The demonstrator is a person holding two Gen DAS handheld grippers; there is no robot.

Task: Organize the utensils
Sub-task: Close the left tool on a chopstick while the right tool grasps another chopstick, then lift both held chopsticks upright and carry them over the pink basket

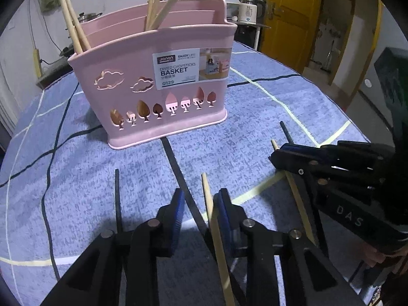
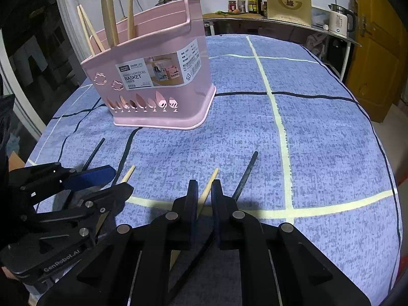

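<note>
Both claws are working low over the near edge of the bench (image 2: 318, 132), which is wearing a blue checked cloth. Right claw (image 2: 204, 188) is standing narrow around a pale wooden chopstick (image 2: 208, 187), with a dark chopstick (image 2: 244, 176) lying just beside its right finger. Left claw (image 1: 199, 199) is sitting partly open, a second wooden chopstick (image 1: 207, 196) lying against its right pad, and another dark chopstick (image 1: 117, 199) resting outside its left finger. Toward the far left corner, the pink basket (image 1: 158, 97) is standing upright, already carrying several wooden chopsticks (image 1: 159, 2). Judging from this, the thin sticks are risking rolling or pivoting out of a shallow pinch, and the left claw, closing off-centre, could be nudging its stick aside instead of catching it.
</note>
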